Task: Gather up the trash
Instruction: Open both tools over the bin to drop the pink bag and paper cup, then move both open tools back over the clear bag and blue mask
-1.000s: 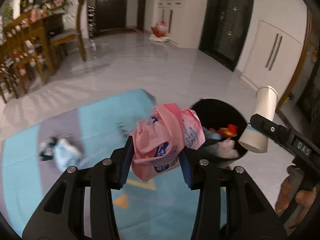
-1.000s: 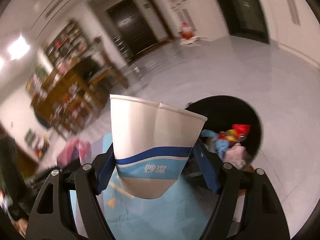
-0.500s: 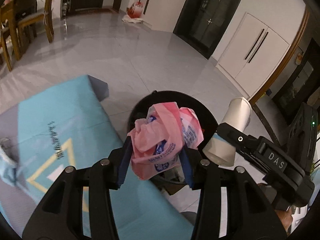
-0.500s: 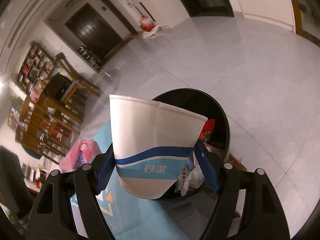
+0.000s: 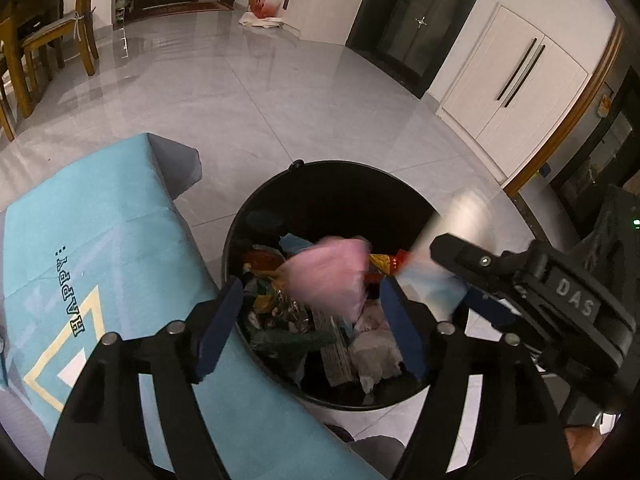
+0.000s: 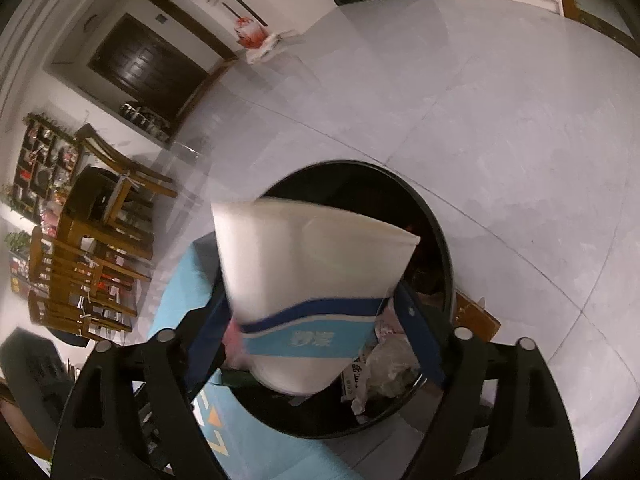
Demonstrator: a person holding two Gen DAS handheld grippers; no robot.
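Note:
A black round bin (image 5: 300, 165) holding several scraps stands on the tiled floor, right below both grippers. My left gripper (image 5: 312, 320) is opening wide above it. The crumpled pink plastic bag (image 5: 328, 276) is blurred, loose between the jaws and touching neither blue pad, just above the trash. My right gripper (image 6: 316, 332) is opening too. The white paper cup with a blue band (image 6: 312, 280) sits tilted and blurred between its pads, slipping free over the bin (image 6: 448, 264). In the left wrist view the right gripper (image 5: 452, 276) and the blurred cup (image 5: 456, 224) reach over the bin's right rim.
A teal mat (image 5: 100, 240) with the word HAPPY lies against the bin's left side. A brown cardboard piece (image 6: 476, 316) lies by the bin. Wooden chairs (image 5: 52, 32) stand far left, white cabinet doors (image 5: 516, 80) far right, grey tiles between them.
Both grippers moved over the bin and dipped lower. The left jaws spread and the pink bag left them. The right jaws widened and the cup tilted and began to slip.

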